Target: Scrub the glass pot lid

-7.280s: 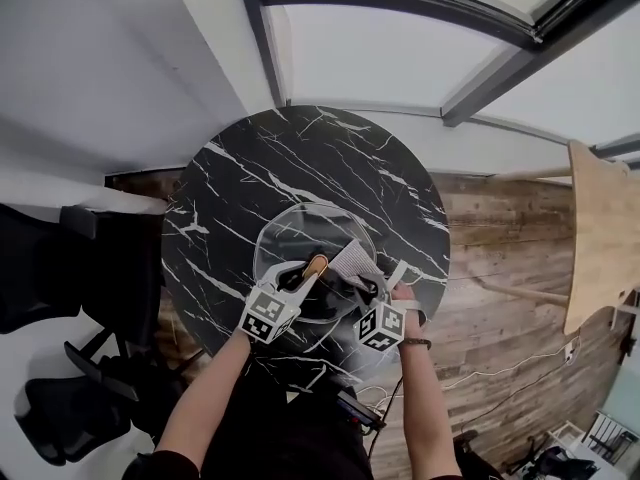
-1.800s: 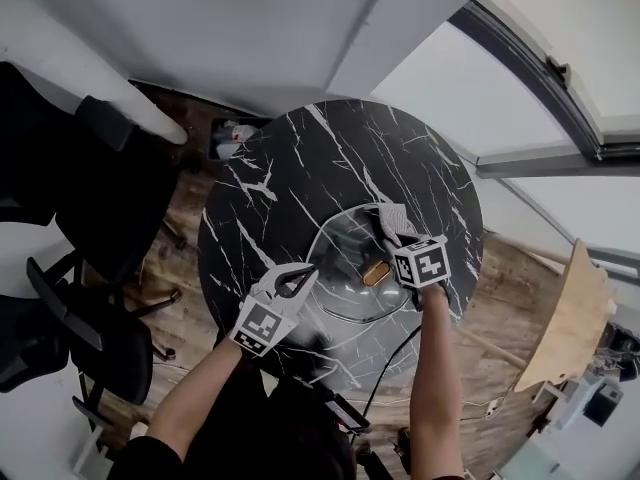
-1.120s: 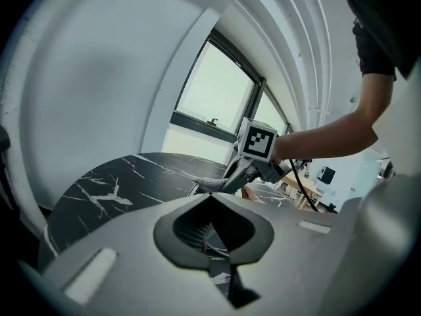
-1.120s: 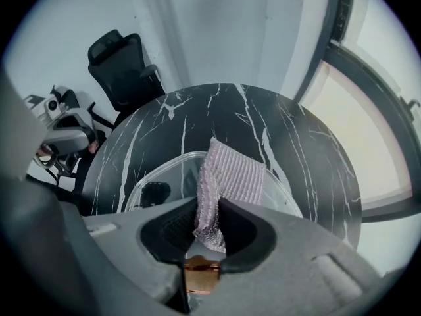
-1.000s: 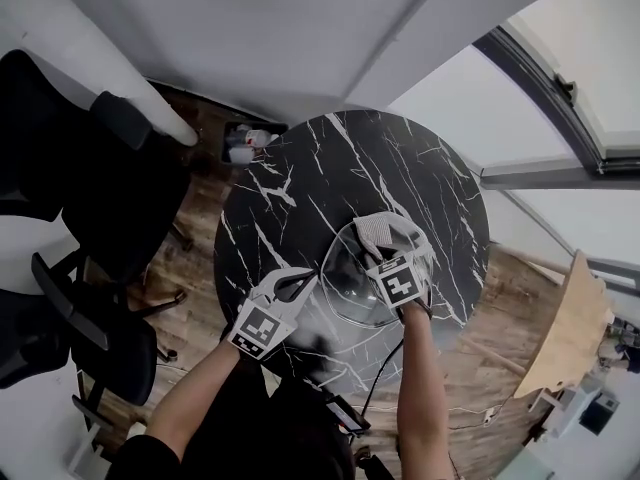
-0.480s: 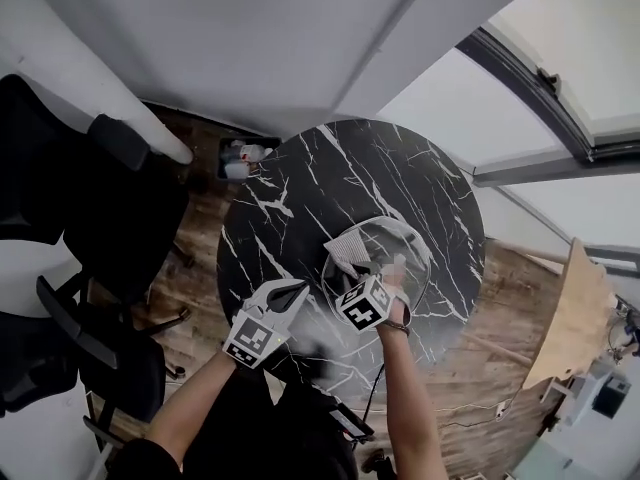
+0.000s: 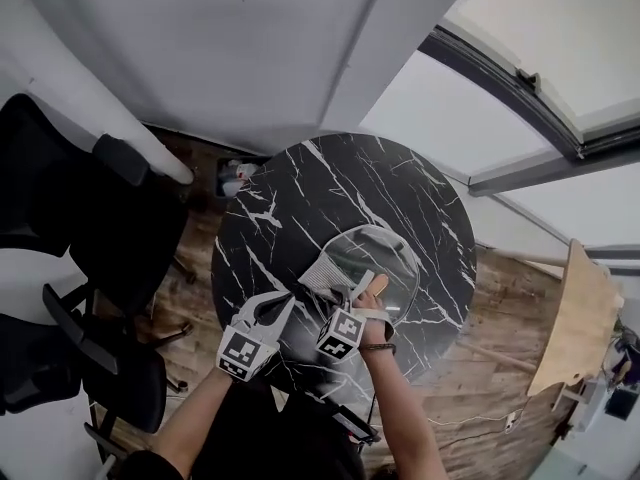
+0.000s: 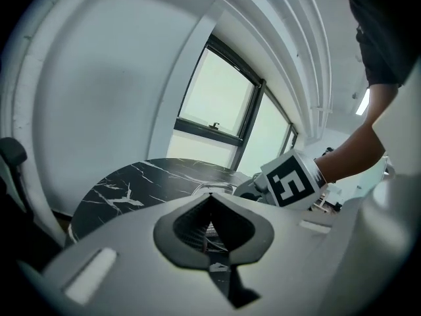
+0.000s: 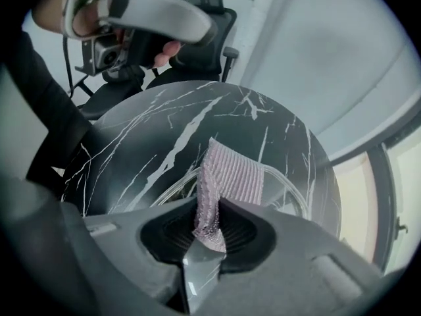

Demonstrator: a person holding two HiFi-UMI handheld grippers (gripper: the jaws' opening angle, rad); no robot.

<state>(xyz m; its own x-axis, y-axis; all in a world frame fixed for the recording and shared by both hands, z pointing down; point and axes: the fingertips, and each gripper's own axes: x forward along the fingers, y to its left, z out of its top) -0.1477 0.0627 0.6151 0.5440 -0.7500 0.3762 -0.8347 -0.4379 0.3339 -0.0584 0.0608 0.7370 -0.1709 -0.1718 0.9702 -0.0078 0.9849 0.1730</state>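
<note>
The glass pot lid (image 7: 385, 263) lies flat on the round black marble table (image 7: 300, 198), toward its near side. My right gripper (image 7: 350, 290) is shut on a ribbed pinkish scrubbing cloth (image 7: 325, 271), which rests on the lid's near-left edge. In the right gripper view the cloth (image 9: 230, 173) stands up from the jaws over the lid's rim (image 9: 289, 184). My left gripper (image 7: 288, 299) hovers over the table just left of the lid, shut and empty. The left gripper view shows the lid (image 8: 210, 189) ahead and the right gripper's marker cube (image 8: 293, 180) beside it.
Black office chairs (image 7: 60, 198) stand left of the table. A box with bottles (image 7: 238, 176) sits on the wooden floor behind it. A pale wooden board (image 7: 580, 318) stands at the right, under a window.
The right gripper has dragged the cloth from the lid's far side to its near-left edge. The left gripper has stayed shut beside the lid.
</note>
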